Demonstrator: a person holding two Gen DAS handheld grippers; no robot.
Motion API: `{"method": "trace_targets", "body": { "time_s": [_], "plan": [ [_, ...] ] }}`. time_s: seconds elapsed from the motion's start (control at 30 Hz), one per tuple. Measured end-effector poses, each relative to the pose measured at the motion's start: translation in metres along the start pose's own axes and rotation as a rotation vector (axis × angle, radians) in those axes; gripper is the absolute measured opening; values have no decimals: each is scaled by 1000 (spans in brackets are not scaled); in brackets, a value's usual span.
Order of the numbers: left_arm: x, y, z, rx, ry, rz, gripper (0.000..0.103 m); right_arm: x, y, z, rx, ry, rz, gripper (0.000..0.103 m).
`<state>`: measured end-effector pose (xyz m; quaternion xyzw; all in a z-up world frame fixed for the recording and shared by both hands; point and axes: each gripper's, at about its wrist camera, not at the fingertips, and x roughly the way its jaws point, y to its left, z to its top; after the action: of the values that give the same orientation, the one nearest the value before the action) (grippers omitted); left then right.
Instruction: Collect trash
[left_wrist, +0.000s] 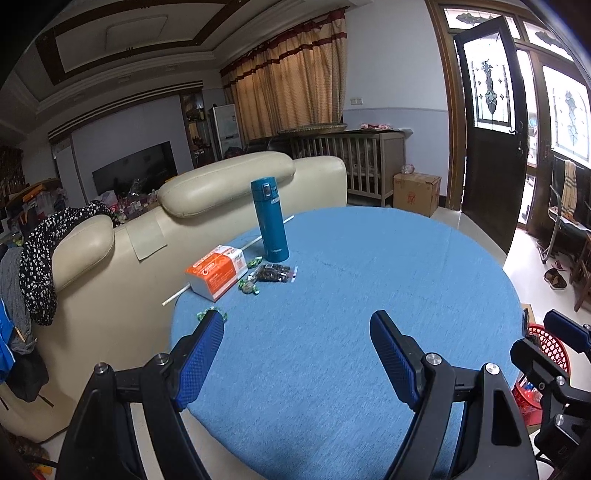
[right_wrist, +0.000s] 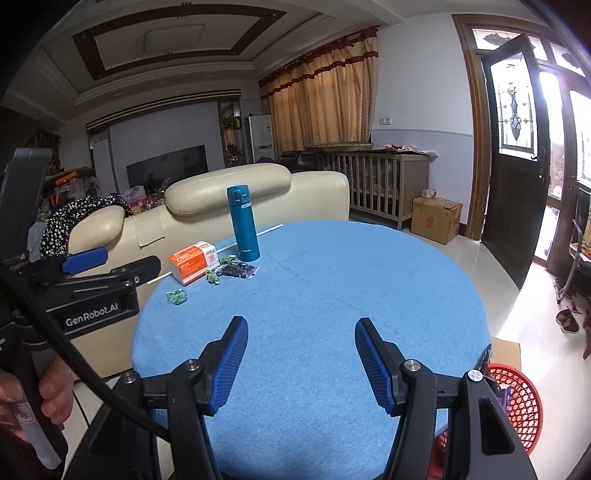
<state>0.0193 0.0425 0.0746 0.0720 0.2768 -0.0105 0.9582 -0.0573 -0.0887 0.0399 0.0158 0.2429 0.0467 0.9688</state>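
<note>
— What is seen nearest?
— Both grippers, left (left_wrist: 297, 363) and right (right_wrist: 301, 363), are held wide open, empty, above the table (right_wrist: 332, 295).
— And the trash?
— Green wrappers (right_wrist: 176, 296) are scattered farther left; light and crinkly, probably best pinched mid-fold.

"GenRobot.AI" reads in white on the black body of the left gripper (right_wrist: 92, 314), seen from the right wrist. Print on the orange-and-white box (right_wrist: 192, 261) and teal flask (right_wrist: 243, 223) is too small to read.
</note>
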Motion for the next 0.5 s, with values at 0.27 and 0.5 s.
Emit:
{"method": "trace_targets", "body": {
  "time_s": [0.27, 0.5],
  "plan": [
    [4, 5, -5, -10, 21, 14, 82, 3, 2, -3, -4, 5, -2, 64],
    [5, 7, -7, -15, 27, 19, 82, 7, 3, -5, 3, 15, 1, 64]
  ]
}}
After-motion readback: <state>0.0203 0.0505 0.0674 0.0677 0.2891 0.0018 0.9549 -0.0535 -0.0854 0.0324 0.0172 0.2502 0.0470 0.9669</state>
